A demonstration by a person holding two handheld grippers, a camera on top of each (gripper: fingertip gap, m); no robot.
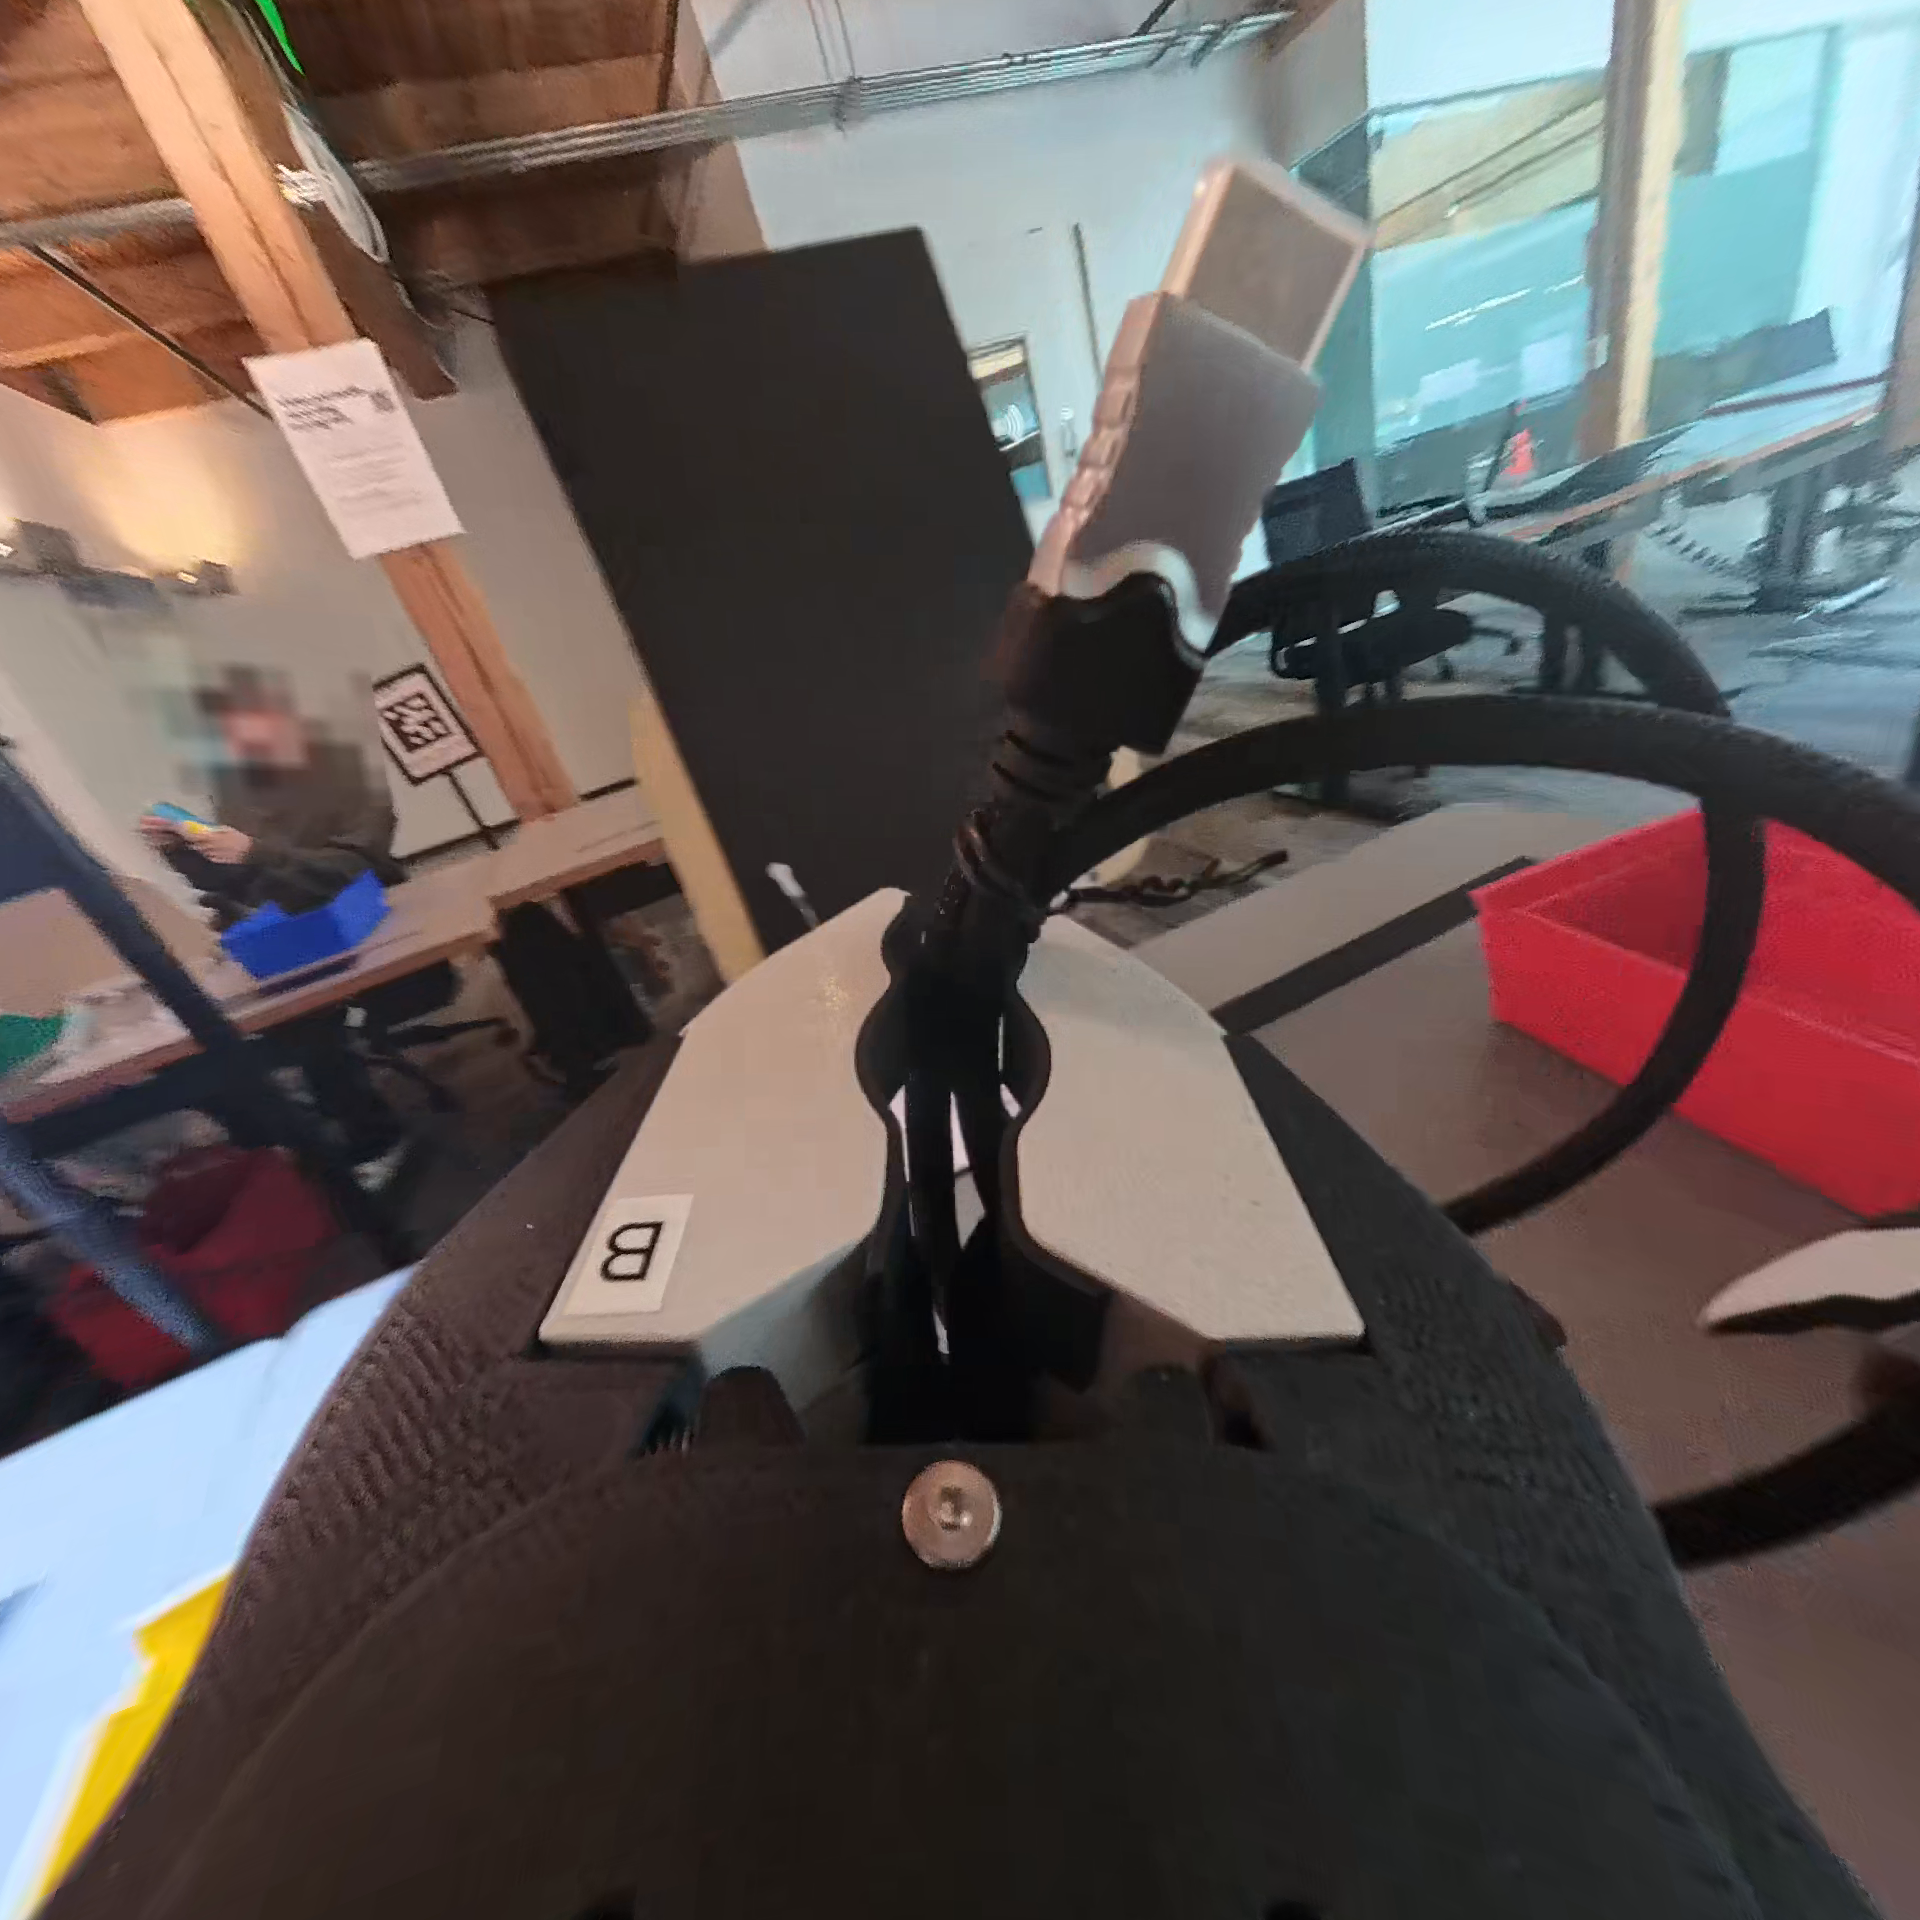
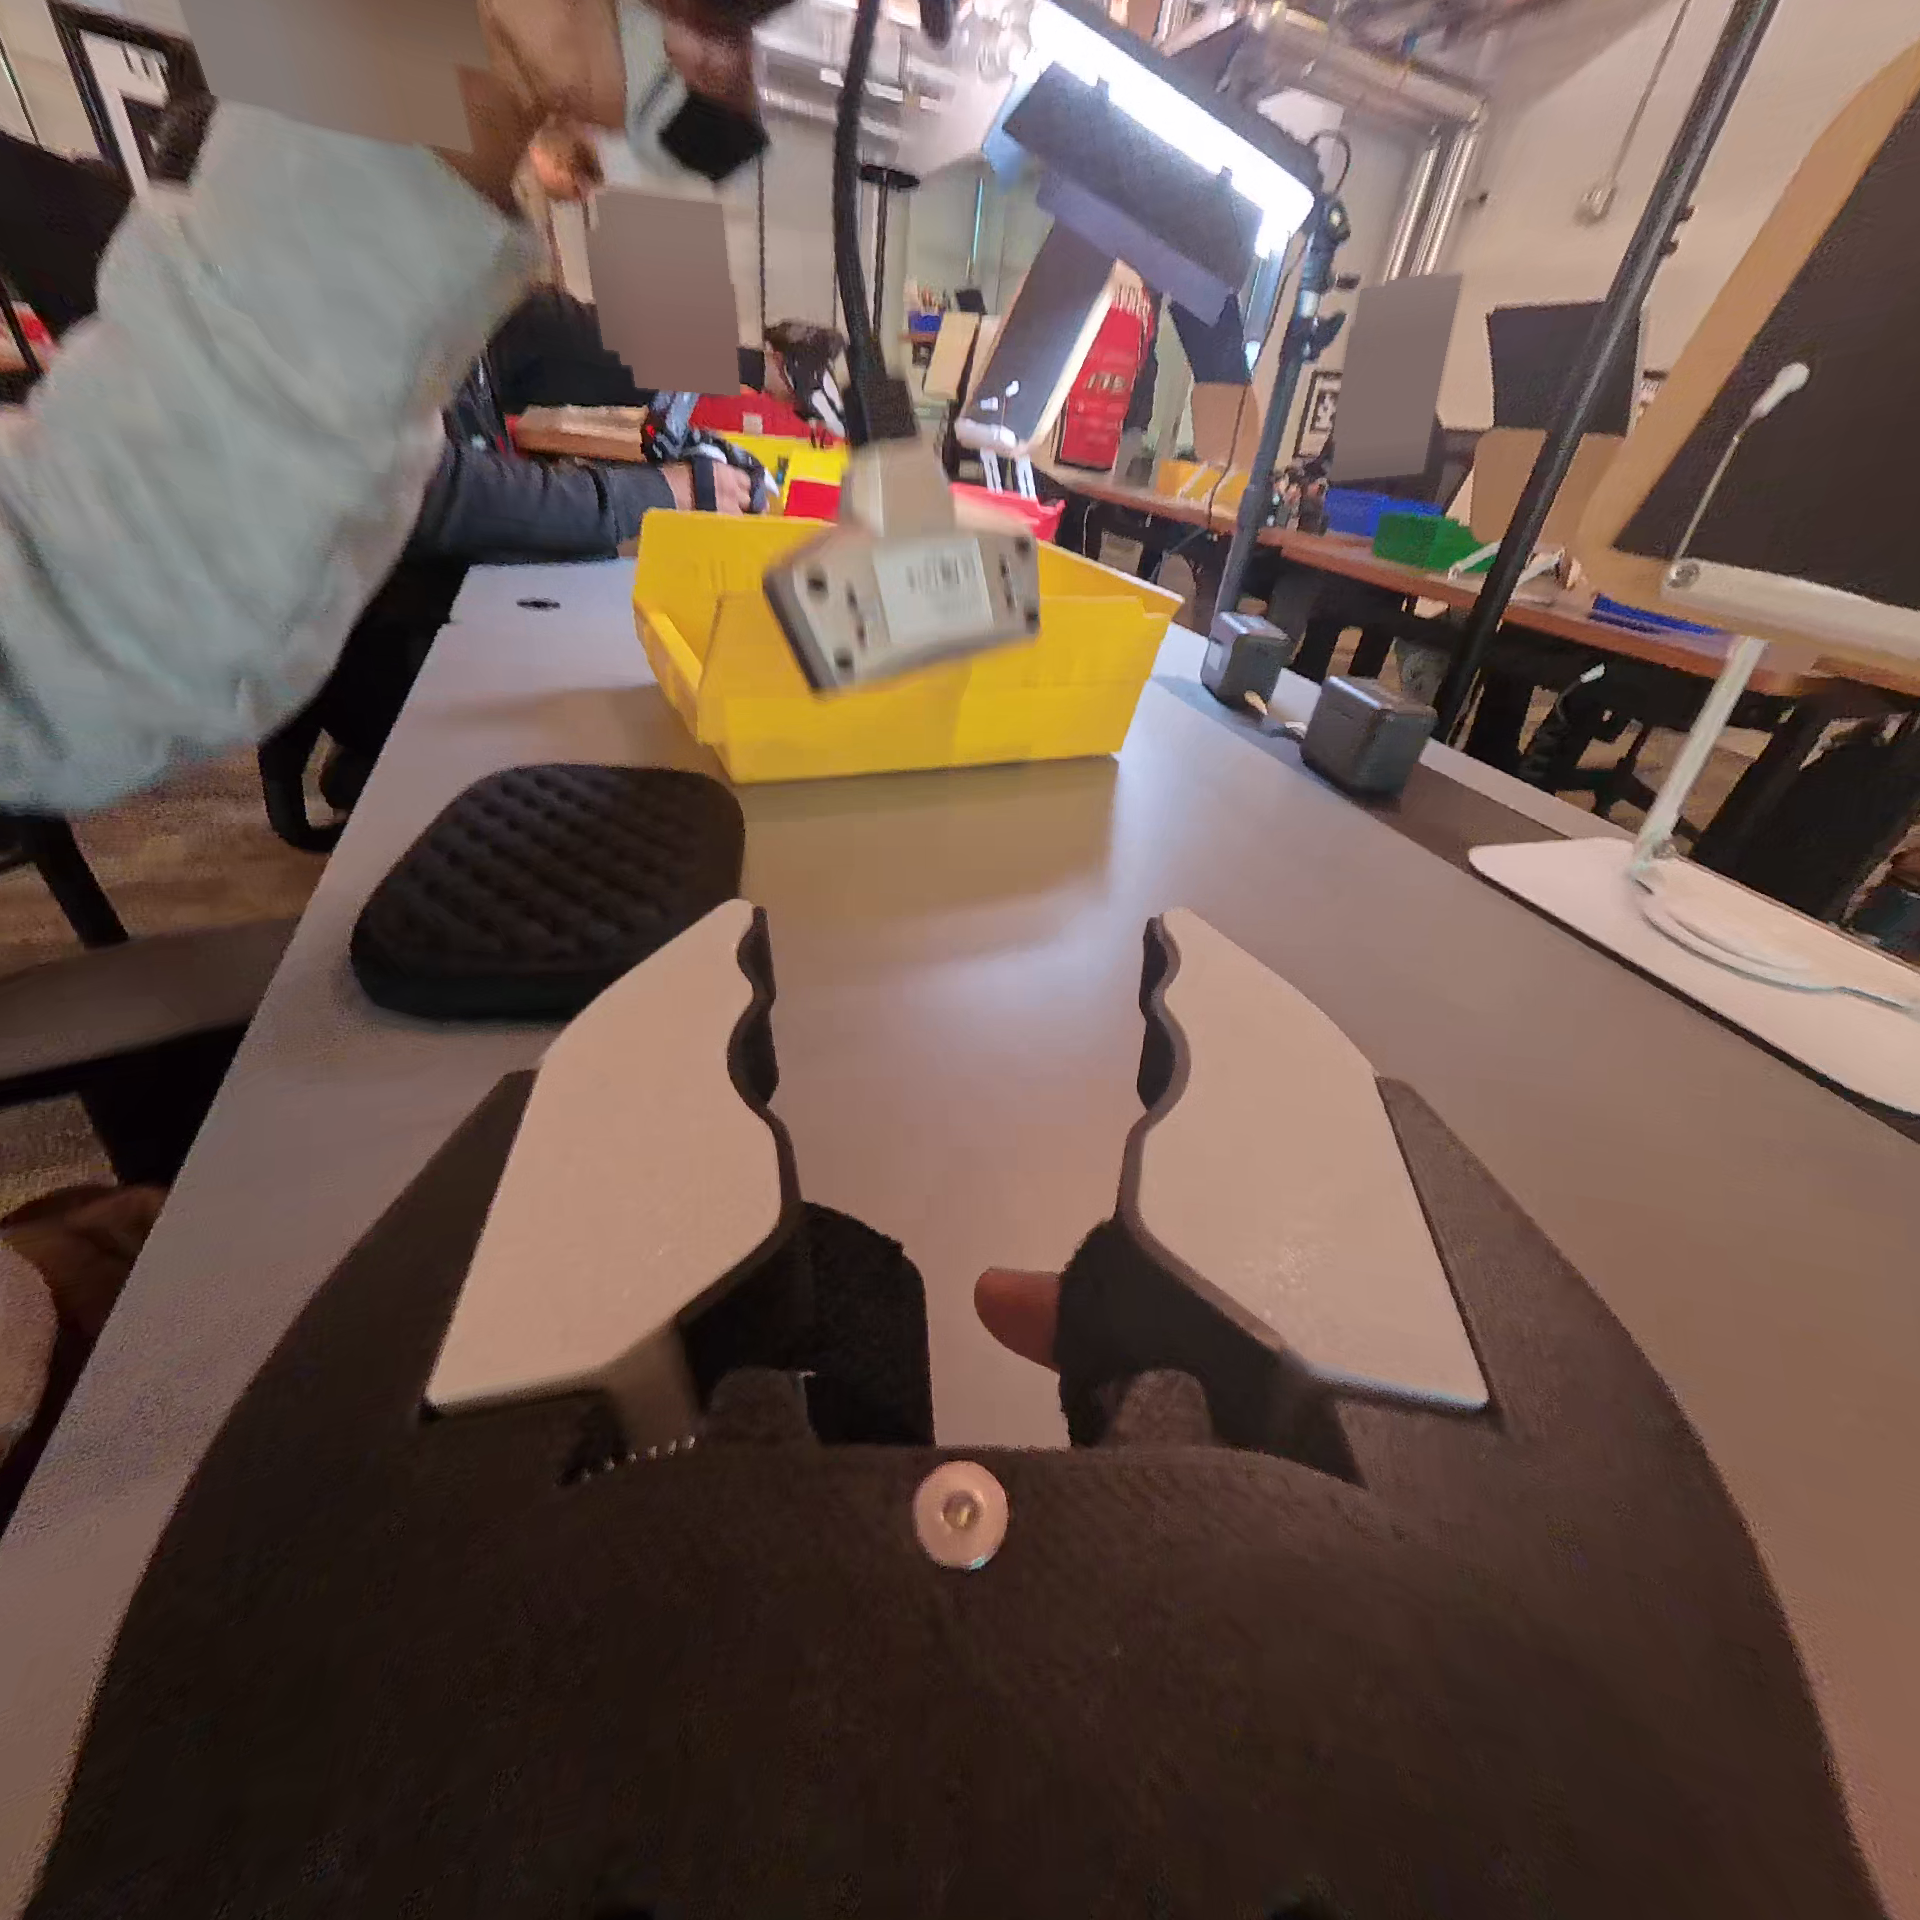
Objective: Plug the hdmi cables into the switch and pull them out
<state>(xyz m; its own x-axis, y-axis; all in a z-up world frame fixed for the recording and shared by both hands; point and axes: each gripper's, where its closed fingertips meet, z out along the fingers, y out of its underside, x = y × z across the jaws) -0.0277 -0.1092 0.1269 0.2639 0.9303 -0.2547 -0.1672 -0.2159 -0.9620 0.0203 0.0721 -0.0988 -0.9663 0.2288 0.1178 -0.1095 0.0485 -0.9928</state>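
My left gripper (image 1: 956,935) is shut on a black braided HDMI cable (image 1: 1621,727) just behind its plug. The silver plug (image 1: 1174,468) points up and away and sits in the grey switch (image 1: 1273,260), which hangs in the air off the table. The cable loops away to the right. In the right wrist view the switch (image 2: 904,603) dangles from the cable (image 2: 854,208) above a yellow bin (image 2: 883,717), its underside facing me. My right gripper (image 2: 956,935) is open and empty, low over the grey table (image 2: 935,852), short of the switch.
A black padded case (image 2: 540,883) lies left of my right gripper. A person's pale sleeve (image 2: 229,436) reaches in at left. Two small grey cubes (image 2: 1361,727), a lamp stand and a white base plate (image 2: 1662,935) are at right. A red bin (image 1: 1704,997) stands right of the cable loop.
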